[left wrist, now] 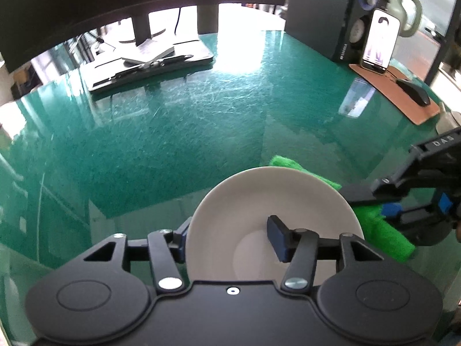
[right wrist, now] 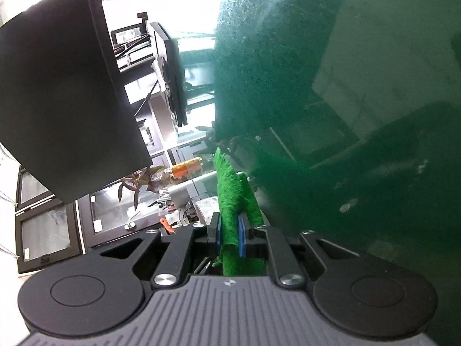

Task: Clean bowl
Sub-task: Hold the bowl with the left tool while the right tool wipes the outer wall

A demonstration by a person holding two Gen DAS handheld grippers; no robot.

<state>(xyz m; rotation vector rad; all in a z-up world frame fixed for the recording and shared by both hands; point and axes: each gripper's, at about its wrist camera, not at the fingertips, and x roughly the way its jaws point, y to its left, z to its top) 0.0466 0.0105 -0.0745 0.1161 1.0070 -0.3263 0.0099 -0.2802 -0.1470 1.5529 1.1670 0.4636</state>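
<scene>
A glossy green tabletop (left wrist: 178,121), scratched and bright with window glare, fills both views. At its far edge in the left wrist view lies a flat black stand (left wrist: 149,66) with a pen on it, under a dark monitor. To the far right stand a black speaker (left wrist: 325,14), a lit phone (left wrist: 380,41) propped upright, and a brown mat (left wrist: 403,92) carrying a black mouse (left wrist: 413,90). All of these sit well apart from the work area.

The white bowl (left wrist: 259,201) is in the near middle of the left wrist view, tilted up on edge so that its hollow faces the camera. The left tool (left wrist: 230,239) straddles its near rim: one finger is inside the hollow, the other outside the wall at the left. The fingers stand somewhat apart; whether the pads press on the wall cannot be told.

A green cloth (left wrist: 383,230) lies just behind and to the right of the bowl, part of it hidden by the rim. The right tool (left wrist: 386,199) comes in from the right edge beside the bowl. In its own view the right tool (right wrist: 229,238) is clamped on the cloth (right wrist: 230,196), blue pads pressing both sides; the strip runs lengthwise away from the camera, with the tabletop seen on edge at the right.
</scene>
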